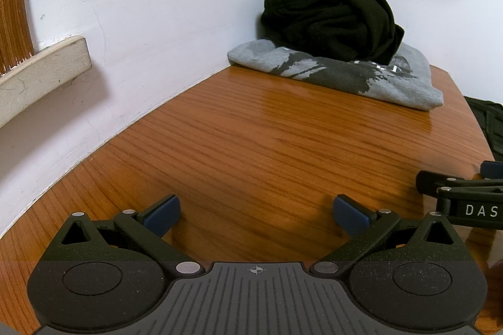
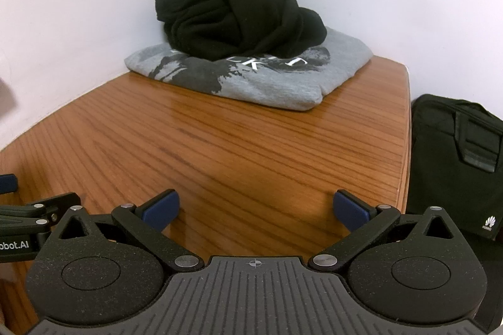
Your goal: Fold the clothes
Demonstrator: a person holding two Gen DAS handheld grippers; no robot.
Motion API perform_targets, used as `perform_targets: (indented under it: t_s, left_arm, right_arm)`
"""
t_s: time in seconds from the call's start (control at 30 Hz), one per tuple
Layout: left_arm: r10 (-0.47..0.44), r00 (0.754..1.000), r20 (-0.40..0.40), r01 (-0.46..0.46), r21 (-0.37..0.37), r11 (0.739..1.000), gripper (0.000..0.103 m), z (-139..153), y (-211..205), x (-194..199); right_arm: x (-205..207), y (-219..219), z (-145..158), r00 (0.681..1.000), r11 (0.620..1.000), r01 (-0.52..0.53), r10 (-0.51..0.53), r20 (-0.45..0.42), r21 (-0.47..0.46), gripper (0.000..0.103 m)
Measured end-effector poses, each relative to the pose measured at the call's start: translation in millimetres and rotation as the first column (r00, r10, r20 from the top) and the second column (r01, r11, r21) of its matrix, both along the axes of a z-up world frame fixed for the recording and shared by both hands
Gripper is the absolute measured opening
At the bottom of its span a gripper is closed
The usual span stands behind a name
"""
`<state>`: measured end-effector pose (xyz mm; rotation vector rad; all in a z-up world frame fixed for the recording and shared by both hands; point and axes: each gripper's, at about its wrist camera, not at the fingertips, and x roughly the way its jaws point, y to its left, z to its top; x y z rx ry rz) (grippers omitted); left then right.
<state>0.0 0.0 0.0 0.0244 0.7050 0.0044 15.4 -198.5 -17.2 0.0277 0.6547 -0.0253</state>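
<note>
So both my tools are spread as wide as they go and holding nothing: left tool [image 1: 256, 211], right tool [image 2: 256, 209], side by side over bare wood at the near end of the tabletop [image 2: 220, 146].

The clothes sit in the far corner, around 12 o'clock in the right view and 1 o'clock in the left one. A black garment [image 2: 239, 20] is bunched up on top of a gray printed shirt [image 2: 267, 83] that already looks folded.

My worry is that if I pinch too deep into the black wad, I'll snag the gray shirt underneath and wreck its fold. The wad is also so tangled that I can't tell which bit is a sleeve or hem, so it may come up twisted.

The white wall [image 1: 157, 20] hugs the pile on two sides, which leaves little room behind it. A black laptop bag [image 2: 456, 162] sits past the tabletop edge at 3 o'clock, out of the way.
</note>
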Motion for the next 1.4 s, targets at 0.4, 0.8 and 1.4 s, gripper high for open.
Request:
perform_targets:
  t_s: [0.4,0.8,1.4]
  left_arm:
    - [0.0,1.0,0.0,0.0,0.0,1.0,0.103,-0.9,0.8,-0.4]
    - [-0.001,1.0,0.0,0.001,-0.001,1.0,0.103,-1.3,1.1,-0.1]
    - [-0.001,1.0,0.0,0.001,-0.001,1.0,0.103,-1.2,1.1,0.6]
  right_arm:
    - [-0.9,1.2,1.5,1.0,1.0,-0.002,0.002,0.001,0.0,0.103]
    - [0.5,-0.2,0.7,1.0,1.0,-0.002,0.002,0.0,0.0,0.103]
    - [-0.3,0.8,0.5,1.0,1.0,-0.003,0.003,0.0,0.001,0.103]
